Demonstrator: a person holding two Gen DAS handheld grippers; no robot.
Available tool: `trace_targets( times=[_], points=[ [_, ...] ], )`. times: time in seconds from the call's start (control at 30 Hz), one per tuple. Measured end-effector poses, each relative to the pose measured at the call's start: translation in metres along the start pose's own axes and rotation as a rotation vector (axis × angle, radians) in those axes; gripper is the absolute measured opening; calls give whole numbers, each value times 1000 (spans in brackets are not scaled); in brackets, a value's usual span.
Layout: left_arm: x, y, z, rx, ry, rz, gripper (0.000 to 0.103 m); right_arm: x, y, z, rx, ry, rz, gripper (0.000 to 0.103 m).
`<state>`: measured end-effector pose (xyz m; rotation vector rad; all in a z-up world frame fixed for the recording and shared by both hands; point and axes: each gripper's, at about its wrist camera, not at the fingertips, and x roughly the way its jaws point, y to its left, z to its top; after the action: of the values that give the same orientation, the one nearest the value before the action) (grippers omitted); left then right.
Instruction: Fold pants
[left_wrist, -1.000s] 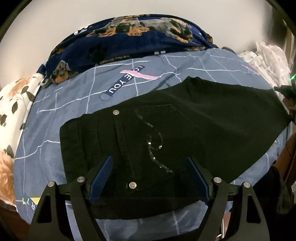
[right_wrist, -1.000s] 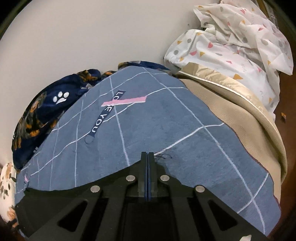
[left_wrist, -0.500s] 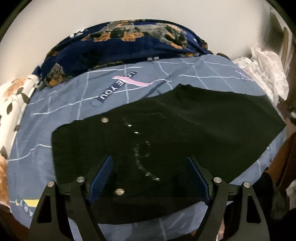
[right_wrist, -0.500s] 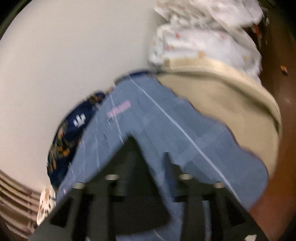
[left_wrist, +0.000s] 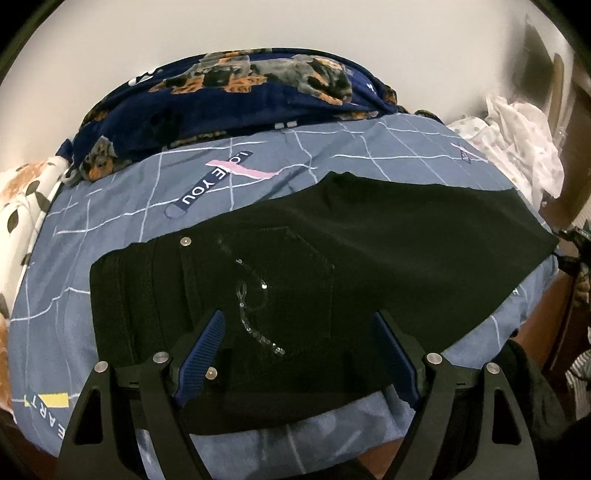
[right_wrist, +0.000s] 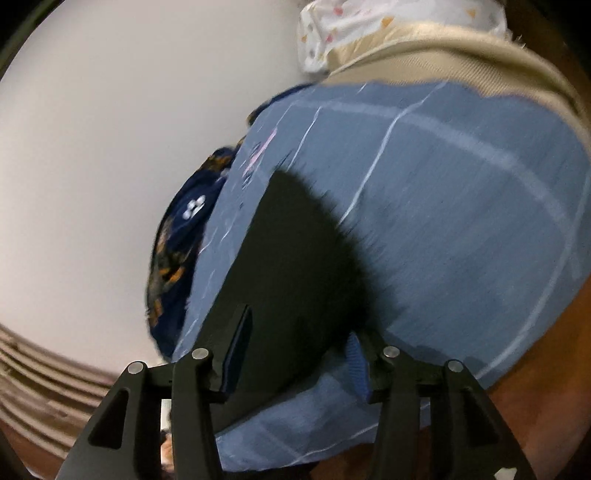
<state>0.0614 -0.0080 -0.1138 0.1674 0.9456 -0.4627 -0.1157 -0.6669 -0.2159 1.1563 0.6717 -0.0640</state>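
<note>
At the left of the scene, a floral pillow (left_wrist: 22, 206) and a navy dog-print blanket (left_wrist: 229, 99) border the blue grid-pattern bedsheet (left_wrist: 110, 229). The black pants (left_wrist: 332, 266) are laid flat on this sheet, waistband end to the left with the sequinned back pocket (left_wrist: 280, 291) uppermost, and the leg portion extended to the right edge of the bed.

The left gripper (left_wrist: 299, 354) is positioned over the waistband area. Its jaws are spread wide, one on each side of the pocket; nothing is clamped between them.

The right gripper (right_wrist: 295, 354) is seen in a motion-blurred view over the leg end of the pants (right_wrist: 295, 266). Its jaws are opening; dark cloth lies between them, but the pads are not seen to press on it. At far right, a pale dotted cloth (left_wrist: 517, 147) is heaped.

The step in hand is judged to be the interval between folds: one lengthwise fold appears complete. For the next move, the leg hem must be re-gripped and carried leftward toward the waistband, with the waistband held in place.
</note>
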Motion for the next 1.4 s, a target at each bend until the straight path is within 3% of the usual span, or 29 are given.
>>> trace_targets(
  times=[0.17, 0.37, 0.4, 0.47, 0.67, 0.8, 1.1, 1.4],
  points=[
    [1, -1, -4, 1, 1, 2, 82, 22, 15, -2, -7, 12, 10, 48],
    [1, 2, -8, -1, -8, 4, 82, 39, 39, 3, -55, -5, -94, 53],
    [1, 3, -9, -4, -7, 1, 82, 39, 40, 2, -67, 0, -116, 48],
    [1, 5, -10, -8, -8, -5, 82, 42, 44, 2, -99, 17, -200, 10],
    [0, 8, -12, 2, -12, -6, 82, 30, 61, -1, -106, -28, -179, 9],
    [-3, 9, -12, 9, -27, -2, 82, 35, 106, -13, -212, -21, -160, 9],
    [-4, 20, -15, -33, -28, 0, 82, 77, 191, -68, -400, 91, -75, 9],
    [-5, 27, -18, -45, -36, 4, 82, 109, 194, -98, -419, 180, -83, 9]
  ],
)
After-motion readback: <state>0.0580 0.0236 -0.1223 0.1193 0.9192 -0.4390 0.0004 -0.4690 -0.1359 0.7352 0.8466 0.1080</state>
